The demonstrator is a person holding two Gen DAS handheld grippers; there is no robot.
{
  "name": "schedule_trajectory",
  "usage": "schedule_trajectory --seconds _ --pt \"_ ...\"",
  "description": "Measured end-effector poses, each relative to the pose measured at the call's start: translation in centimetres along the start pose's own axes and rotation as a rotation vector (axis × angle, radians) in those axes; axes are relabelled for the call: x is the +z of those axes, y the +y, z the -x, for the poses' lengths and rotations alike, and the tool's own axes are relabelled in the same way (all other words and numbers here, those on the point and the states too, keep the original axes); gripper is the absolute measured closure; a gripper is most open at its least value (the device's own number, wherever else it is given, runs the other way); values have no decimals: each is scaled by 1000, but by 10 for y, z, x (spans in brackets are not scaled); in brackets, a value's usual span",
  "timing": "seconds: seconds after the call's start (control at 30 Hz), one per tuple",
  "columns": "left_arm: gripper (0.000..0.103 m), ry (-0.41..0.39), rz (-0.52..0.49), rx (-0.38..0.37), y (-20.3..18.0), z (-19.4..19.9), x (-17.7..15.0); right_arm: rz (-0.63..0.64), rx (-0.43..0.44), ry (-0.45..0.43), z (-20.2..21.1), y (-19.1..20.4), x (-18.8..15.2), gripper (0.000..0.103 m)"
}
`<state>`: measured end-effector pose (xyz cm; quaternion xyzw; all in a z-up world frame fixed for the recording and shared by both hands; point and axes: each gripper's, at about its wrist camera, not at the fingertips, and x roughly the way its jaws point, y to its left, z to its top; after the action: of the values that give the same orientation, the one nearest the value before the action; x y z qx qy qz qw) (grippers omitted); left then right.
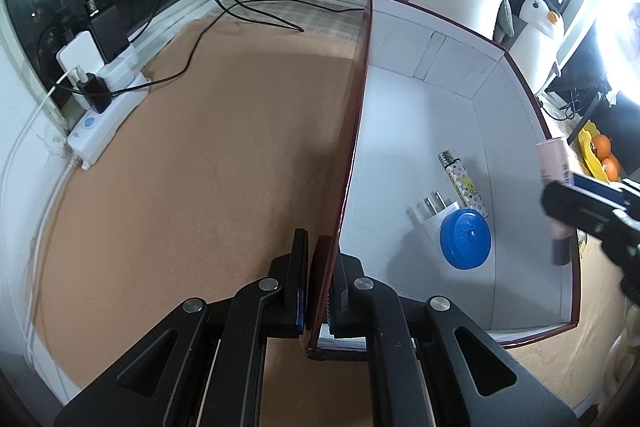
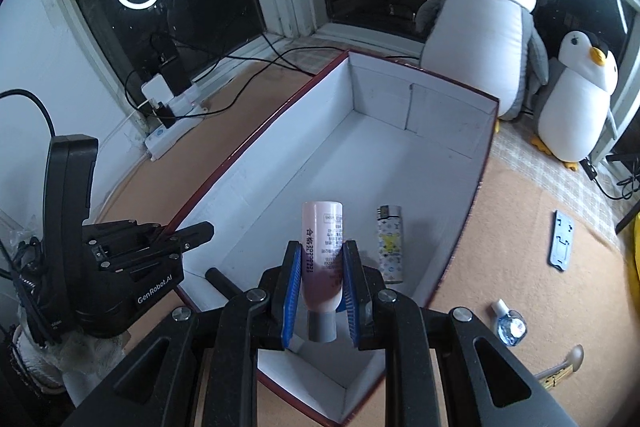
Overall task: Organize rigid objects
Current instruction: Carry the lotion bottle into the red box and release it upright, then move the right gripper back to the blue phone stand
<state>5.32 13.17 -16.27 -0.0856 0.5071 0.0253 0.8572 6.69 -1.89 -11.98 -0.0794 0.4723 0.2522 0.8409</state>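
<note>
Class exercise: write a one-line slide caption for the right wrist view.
Right gripper holds a pink tube above the white-lined box.

The left gripper point(image 1: 319, 267) is pinched closed on the box wall point(image 1: 352, 163); the right gripper point(image 2: 320, 263) clamps a pink tube point(image 2: 323, 247), both pointing steeply down

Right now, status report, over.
Left gripper shut on box wall. Right gripper holds pink tube over box. Lighter below.

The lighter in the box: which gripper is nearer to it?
Right. The right gripper, holding a pink tube, hangs over the box just beside the lighter. The left gripper clamps the box wall farther off.
</note>
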Motion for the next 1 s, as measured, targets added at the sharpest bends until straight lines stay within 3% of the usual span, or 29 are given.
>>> schedule_trajectory --seconds 0.5,0.53,0.6,0.67,0.87,1.0 --pt "97 -1 0 4 0 1 0 7 21 44 -29 10 4 84" --pt "97 -1 0 5 0 1 0 10 16 37 -28 10 4 82" --pt "97 0 -1 9 -1 0 1 9 12 33 -27 9 4 64" --pt "97 3 0 12 -1 0 2 -2 9 18 -24 6 5 56" --pt "97 13 -4 24 -2 -2 3 -33 -2 -6 -15 -7 5 46" --pt "97 18 -1 30 -2 -3 4 -69 -4 -20 -9 -19 3 46"
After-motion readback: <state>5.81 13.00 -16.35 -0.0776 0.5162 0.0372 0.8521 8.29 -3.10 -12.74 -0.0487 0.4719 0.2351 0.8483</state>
